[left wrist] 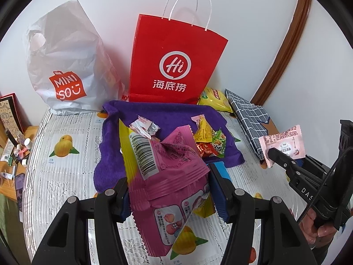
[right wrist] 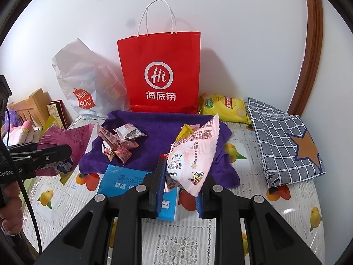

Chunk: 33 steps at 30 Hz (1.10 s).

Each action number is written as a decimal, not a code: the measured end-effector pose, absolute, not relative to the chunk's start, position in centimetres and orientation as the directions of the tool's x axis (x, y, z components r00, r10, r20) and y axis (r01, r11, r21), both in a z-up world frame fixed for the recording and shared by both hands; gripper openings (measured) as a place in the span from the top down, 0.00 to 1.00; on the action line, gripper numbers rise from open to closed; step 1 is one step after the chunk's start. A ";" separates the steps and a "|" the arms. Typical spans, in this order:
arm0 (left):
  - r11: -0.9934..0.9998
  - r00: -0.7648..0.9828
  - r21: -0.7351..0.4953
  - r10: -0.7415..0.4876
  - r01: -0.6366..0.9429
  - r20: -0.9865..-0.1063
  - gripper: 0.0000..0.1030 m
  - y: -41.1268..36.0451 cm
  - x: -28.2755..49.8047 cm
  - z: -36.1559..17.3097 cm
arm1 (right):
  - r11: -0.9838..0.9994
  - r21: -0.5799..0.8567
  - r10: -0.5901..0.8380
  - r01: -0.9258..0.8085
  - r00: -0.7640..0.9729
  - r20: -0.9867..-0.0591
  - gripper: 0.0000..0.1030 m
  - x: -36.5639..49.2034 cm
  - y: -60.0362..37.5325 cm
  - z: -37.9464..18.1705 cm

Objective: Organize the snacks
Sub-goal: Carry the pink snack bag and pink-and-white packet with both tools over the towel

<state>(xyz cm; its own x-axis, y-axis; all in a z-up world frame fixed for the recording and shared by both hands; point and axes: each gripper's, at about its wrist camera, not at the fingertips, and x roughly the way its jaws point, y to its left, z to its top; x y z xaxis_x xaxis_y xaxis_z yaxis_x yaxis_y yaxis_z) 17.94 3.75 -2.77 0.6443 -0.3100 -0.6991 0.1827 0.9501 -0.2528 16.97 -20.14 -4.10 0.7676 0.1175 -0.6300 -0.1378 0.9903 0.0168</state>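
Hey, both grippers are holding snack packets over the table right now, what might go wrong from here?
1. The left gripper pinches the big pink pouch across crumpled film while its lower part hangs free; it might slip out.
2. The right gripper grips the pale pink packet only near its lower edge, so it might twist loose.
3. Loose small wrappers lie on the purple towel; a low pass could scatter them.

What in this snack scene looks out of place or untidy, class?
The purple towel is rumpled, with loose small wrappers scattered on it. The white Miniso bag slumps crumpled beside the upright red paper bag. The left gripper holds a creased magenta pouch; the right gripper holds a pale pink packet.
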 end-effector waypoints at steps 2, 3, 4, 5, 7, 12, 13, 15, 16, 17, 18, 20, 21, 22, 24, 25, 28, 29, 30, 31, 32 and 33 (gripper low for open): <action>0.951 0.646 -0.249 -0.307 0.182 -0.699 0.45 3.9 18.2 -2.7 | 0.991 0.016 0.114 -0.134 0.767 -0.631 0.77 17.5 -20.2 -4.1; 0.952 0.647 -0.247 -0.304 0.181 -0.699 0.45 4.0 18.4 -2.7 | 0.991 0.015 0.111 -0.131 0.767 -0.631 0.77 17.7 -20.3 -4.1; 0.953 0.648 -0.245 -0.302 0.180 -0.699 0.45 4.0 18.6 -2.7 | 0.992 0.013 0.106 -0.126 0.768 -0.632 0.77 18.1 -20.3 -4.1; 0.953 0.648 -0.243 -0.301 0.181 -0.699 0.45 4.1 18.8 -2.7 | 0.993 0.011 0.101 -0.122 0.768 -0.632 0.77 18.5 -20.4 -4.2; 0.955 0.652 -0.235 -0.294 0.179 -0.699 0.45 4.1 19.3 -2.7 | 0.994 0.010 0.093 -0.111 0.772 -0.629 0.77 19.2 -20.6 -4.2; 0.960 0.654 -0.218 -0.281 0.178 -0.702 0.45 4.2 20.8 -2.9 | 0.996 0.007 0.070 -0.084 0.772 -0.632 0.77 21.0 -20.9 -4.3; 0.959 0.652 -0.219 -0.281 0.177 -0.704 0.45 4.2 21.2 -3.1 | 0.997 0.006 0.066 -0.080 0.772 -0.632 0.77 21.4 -21.0 -4.4; 0.958 0.646 -0.222 -0.285 0.179 -0.708 0.45 4.3 21.8 -3.4 | 0.997 0.003 0.060 -0.075 0.772 -0.633 0.77 22.0 -21.0 -4.5; 0.958 0.644 -0.224 -0.286 0.179 -0.710 0.45 4.3 22.2 -3.5 | 0.997 0.004 0.059 -0.074 0.771 -0.634 0.77 22.3 -21.0 -4.6; 0.958 0.642 -0.224 -0.287 0.179 -0.711 0.45 4.4 22.4 -3.6 | 0.997 0.007 0.060 -0.072 0.769 -0.637 0.77 22.7 -21.0 -4.7; 0.958 0.640 -0.224 -0.286 0.179 -0.713 0.45 4.4 22.8 -3.8 | 0.997 0.009 0.061 -0.072 0.767 -0.639 0.77 22.9 -20.9 -4.8; 0.958 0.638 -0.222 -0.285 0.179 -0.716 0.45 4.5 23.5 -4.0 | 0.998 0.012 0.061 -0.069 0.766 -0.640 0.77 23.6 -20.9 -5.0; 0.960 0.637 -0.220 -0.281 0.176 -0.718 0.45 4.6 23.9 -4.2 | 0.998 0.013 0.061 -0.069 0.765 -0.641 0.77 24.0 -20.8 -5.2; 0.960 0.635 -0.218 -0.279 0.174 -0.720 0.45 4.6 24.2 -4.3 | 0.997 0.014 0.063 -0.070 0.764 -0.642 0.77 24.3 -20.7 -5.3; 0.961 0.635 -0.215 -0.275 0.172 -0.722 0.45 4.7 25.1 -4.6 | 0.997 0.013 0.061 -0.070 0.763 -0.644 0.77 25.1 -20.6 -5.6; 0.961 0.633 -0.215 -0.275 0.171 -0.724 0.45 4.8 25.5 -4.7 | 0.998 0.012 0.061 -0.069 0.761 -0.646 0.77 25.5 -20.5 -5.7; 0.958 0.631 -0.224 -0.285 0.176 -0.722 0.45 4.8 26.6 -4.8 | 0.998 0.014 0.061 -0.069 0.754 -0.654 0.77 26.5 -20.3 -6.3; 0.958 0.632 -0.225 -0.287 0.179 -0.720 0.45 4.7 26.9 -4.8 | 0.998 0.015 0.060 -0.067 0.752 -0.656 0.77 26.9 -20.3 -6.4; 0.957 0.633 -0.225 -0.290 0.183 -0.718 0.45 4.7 27.2 -4.8 | 0.998 0.017 0.061 -0.066 0.749 -0.660 0.77 27.3 -20.2 -6.7; 0.956 0.634 -0.225 -0.292 0.186 -0.716 0.45 4.6 27.4 -4.8 | 0.998 0.018 0.061 -0.066 0.746 -0.663 0.77 27.6 -20.2 -6.9; 0.955 0.633 -0.226 -0.295 0.189 -0.715 0.45 4.5 27.7 -4.8 | 0.998 0.017 0.060 -0.065 0.743 -0.666 0.77 27.9 -20.2 -7.1; 0.954 0.633 -0.229 -0.299 0.193 -0.714 0.45 4.4 28.0 -4.8 | 0.998 0.014 0.058 -0.065 0.741 -0.669 0.77 28.2 -20.1 -7.3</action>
<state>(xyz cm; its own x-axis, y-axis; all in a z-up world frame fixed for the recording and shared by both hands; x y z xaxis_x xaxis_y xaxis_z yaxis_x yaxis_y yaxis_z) 28.02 4.40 -4.76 0.6327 -0.2994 -0.7142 0.1930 0.9541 -0.2290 28.21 -20.12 -7.26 0.7411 0.0577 -0.6689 -0.0651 0.9978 0.0140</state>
